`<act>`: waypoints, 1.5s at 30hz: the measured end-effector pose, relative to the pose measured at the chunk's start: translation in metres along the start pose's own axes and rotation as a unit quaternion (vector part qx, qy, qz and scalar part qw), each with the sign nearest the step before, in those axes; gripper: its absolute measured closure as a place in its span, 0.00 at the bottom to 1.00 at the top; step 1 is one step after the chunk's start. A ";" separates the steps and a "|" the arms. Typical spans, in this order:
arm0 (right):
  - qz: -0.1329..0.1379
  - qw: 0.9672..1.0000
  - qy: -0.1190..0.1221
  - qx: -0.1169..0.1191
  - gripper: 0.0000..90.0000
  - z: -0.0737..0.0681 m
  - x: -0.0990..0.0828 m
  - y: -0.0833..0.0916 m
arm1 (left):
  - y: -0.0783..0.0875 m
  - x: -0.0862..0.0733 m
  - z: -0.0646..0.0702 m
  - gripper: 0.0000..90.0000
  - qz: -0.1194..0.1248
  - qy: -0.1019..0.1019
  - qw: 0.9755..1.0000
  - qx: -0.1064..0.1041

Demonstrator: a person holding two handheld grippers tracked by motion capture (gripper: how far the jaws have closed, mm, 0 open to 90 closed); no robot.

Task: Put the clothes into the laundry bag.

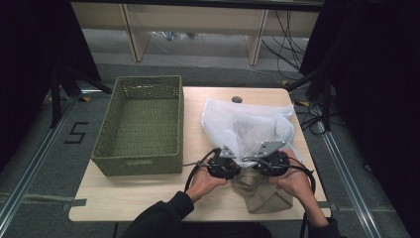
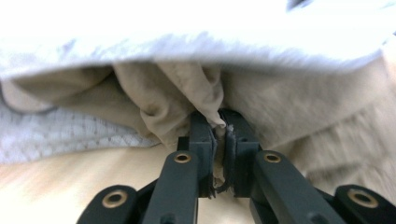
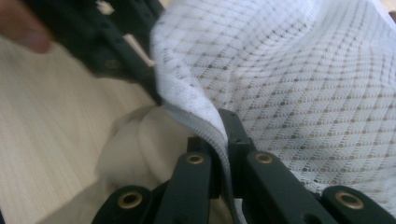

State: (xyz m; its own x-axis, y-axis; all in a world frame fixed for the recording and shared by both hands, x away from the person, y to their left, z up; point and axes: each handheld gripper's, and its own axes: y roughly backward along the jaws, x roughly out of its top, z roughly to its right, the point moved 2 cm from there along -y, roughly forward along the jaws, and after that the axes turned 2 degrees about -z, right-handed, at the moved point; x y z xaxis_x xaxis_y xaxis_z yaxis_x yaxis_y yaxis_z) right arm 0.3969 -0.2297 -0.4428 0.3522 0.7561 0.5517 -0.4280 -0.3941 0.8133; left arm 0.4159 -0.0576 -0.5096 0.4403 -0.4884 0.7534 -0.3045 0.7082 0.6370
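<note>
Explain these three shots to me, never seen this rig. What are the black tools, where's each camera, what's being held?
No robot here: a person holds a two-jaw gripper in each hand. The high view looks down on a wooden table from the person's side. On it stand an empty green basket, a white mesh bag and a beige garment. The other two pictures come from cameras riding on the grippers, looking along their black jaws. The left gripper is shut on a fold of the beige garment at the bag's mouth. The right gripper is shut on the mesh bag's edge. It looks like garment and bag are being worked together; which way, I cannot tell.
</note>
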 end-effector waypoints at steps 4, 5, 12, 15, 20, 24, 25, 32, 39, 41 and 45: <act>0.001 1.000 0.004 0.003 1.00 0.002 -0.010 -0.001 | 0.027 -0.003 -0.005 0.61 0.001 0.027 1.000 0.008; 0.001 1.000 0.004 0.003 1.00 0.002 -0.010 -0.001 | 0.038 -0.002 -0.008 0.61 0.006 0.025 0.999 0.026; -0.014 1.000 -0.003 0.005 1.00 -0.002 -0.010 -0.006 | 0.049 0.001 -0.036 0.53 -0.029 0.047 0.989 0.140; -0.011 1.000 0.001 0.005 1.00 -0.001 -0.011 -0.006 | 0.027 -0.001 -0.042 0.49 -0.046 0.061 0.983 0.167; -0.016 1.000 -0.008 -0.002 1.00 0.000 -0.011 -0.007 | -0.001 0.007 -0.061 0.42 -0.043 0.092 0.977 0.190; -0.013 1.000 -0.010 0.007 1.00 -0.001 -0.011 -0.006 | -0.013 0.011 -0.072 0.45 -0.038 0.097 0.979 0.177; -0.013 1.000 -0.010 0.006 1.00 0.000 -0.011 -0.006 | -0.016 0.011 -0.074 0.55 -0.033 0.095 0.980 0.173; -0.010 1.000 -0.004 0.008 1.00 -0.001 -0.010 -0.007 | -0.004 0.015 -0.064 0.97 -0.028 0.079 0.987 0.141; 0.000 0.999 -0.004 0.049 1.00 -0.012 0.000 0.002 | 0.008 0.016 -0.054 0.98 -0.029 0.068 0.989 0.127; 0.007 0.998 0.002 0.059 1.00 -0.012 -0.001 -0.001 | 0.009 0.013 -0.055 0.98 -0.023 0.079 0.989 0.121; 0.012 0.996 -0.033 0.086 1.00 -0.013 -0.007 -0.017 | 0.015 0.001 -0.055 0.98 -0.017 0.082 0.991 0.107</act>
State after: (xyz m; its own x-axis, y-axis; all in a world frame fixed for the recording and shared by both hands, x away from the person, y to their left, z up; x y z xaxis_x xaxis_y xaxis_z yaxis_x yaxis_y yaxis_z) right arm 0.3913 -0.2218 -0.4633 0.3992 0.7114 0.5784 -0.2901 -0.5004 0.8157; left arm 0.4581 -0.0199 -0.5080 0.5797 -0.4078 0.7054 -0.4520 0.5595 0.6948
